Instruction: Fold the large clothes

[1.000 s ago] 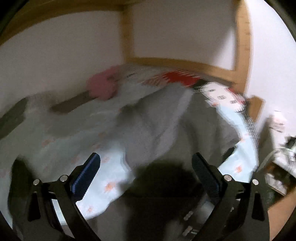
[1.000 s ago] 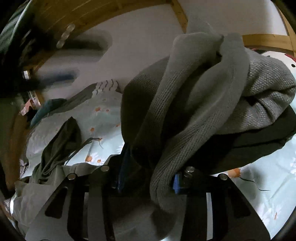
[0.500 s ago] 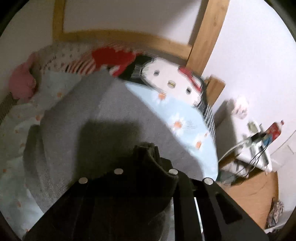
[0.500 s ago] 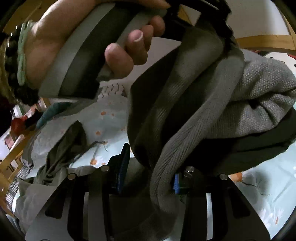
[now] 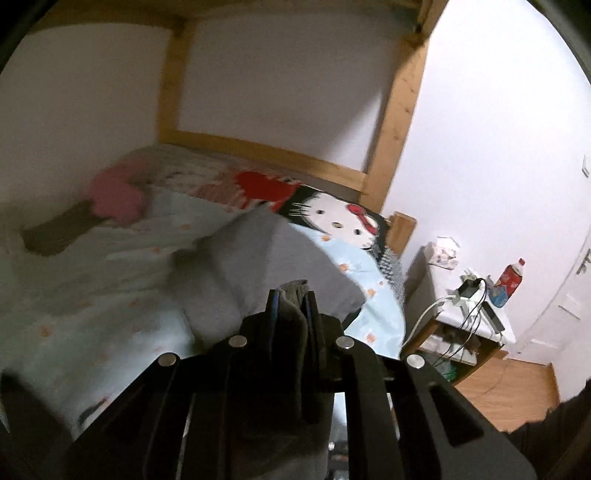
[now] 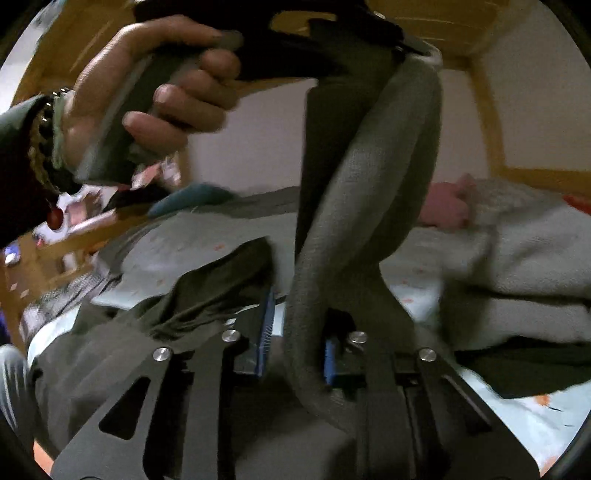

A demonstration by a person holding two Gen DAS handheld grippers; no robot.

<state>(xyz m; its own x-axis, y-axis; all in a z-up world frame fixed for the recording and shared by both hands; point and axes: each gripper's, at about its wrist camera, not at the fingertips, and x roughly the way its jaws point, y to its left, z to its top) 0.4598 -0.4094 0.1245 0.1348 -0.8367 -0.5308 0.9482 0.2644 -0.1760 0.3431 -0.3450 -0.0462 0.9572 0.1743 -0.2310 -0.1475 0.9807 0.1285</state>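
Note:
A grey knit sweater (image 5: 255,266) lies partly on the pale blue flowered bed sheet (image 5: 110,280). My left gripper (image 5: 291,295) is shut on a fold of it, held above the bed. In the right wrist view my right gripper (image 6: 295,328) is shut on another thick band of the same sweater (image 6: 369,177), which stretches up to the left gripper (image 6: 351,33) held in a hand (image 6: 155,92) at the top. The rest of the sweater (image 6: 517,269) bunches on the bed at the right.
A dark olive garment (image 6: 207,291) lies on the bed at the left. A pink soft toy (image 5: 118,195) and a cat-print pillow (image 5: 332,221) sit near the wooden bed frame (image 5: 395,122). A bedside table (image 5: 472,325) with cables and a bottle stands at the right.
My left gripper, open a second ago, has shut on the sweater and lifted it. The right gripper keeps its hold, and the sweater is now pulled taut between the two grippers.

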